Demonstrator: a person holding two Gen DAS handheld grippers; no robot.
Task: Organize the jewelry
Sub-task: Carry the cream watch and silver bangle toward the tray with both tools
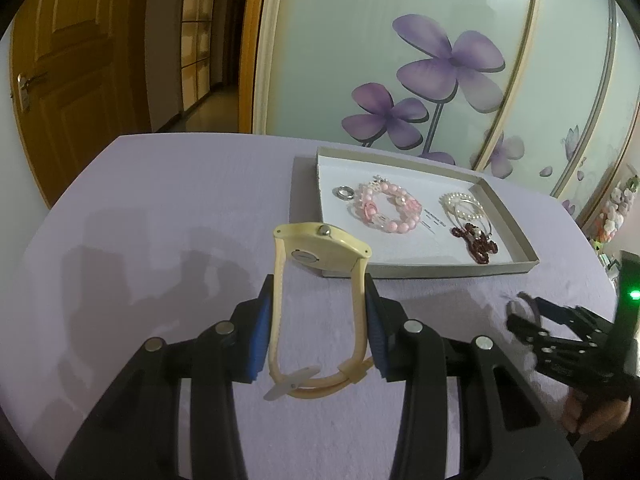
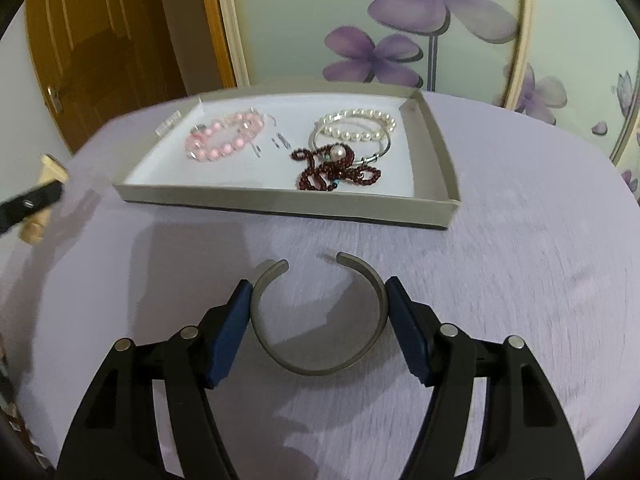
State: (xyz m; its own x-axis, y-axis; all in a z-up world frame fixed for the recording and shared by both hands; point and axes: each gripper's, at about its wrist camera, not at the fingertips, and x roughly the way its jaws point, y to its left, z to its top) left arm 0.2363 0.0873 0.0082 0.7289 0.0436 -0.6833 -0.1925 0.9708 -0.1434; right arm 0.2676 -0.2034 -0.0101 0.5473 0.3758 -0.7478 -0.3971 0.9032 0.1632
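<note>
both grippers loaded, tray straight ahead

the left gripper [image 1: 320, 320] pinches a cream watch [image 1: 320, 252] by its strap, face outward, long axis running forward toward the tray [image 1: 420, 270], whose near wall sits just ahead and to its right. the right gripper [image 2: 320, 308] clamps a grey cuff bangle [image 2: 320, 312], gap facing the tray [image 2: 280, 204], which lies ahead with purple cloth between. free floor shows between the pink bracelet [image 2: 224, 136] and the dark red beads [image 2: 336, 168]; both loads must likely clear the wall.

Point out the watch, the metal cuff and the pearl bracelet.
watch [image 1: 328, 252]: left wrist view, on its case.
metal cuff [image 2: 320, 368]: right wrist view, on the band's back curve.
pearl bracelet [image 2: 356, 134]: right wrist view, on the near bead row.
</note>
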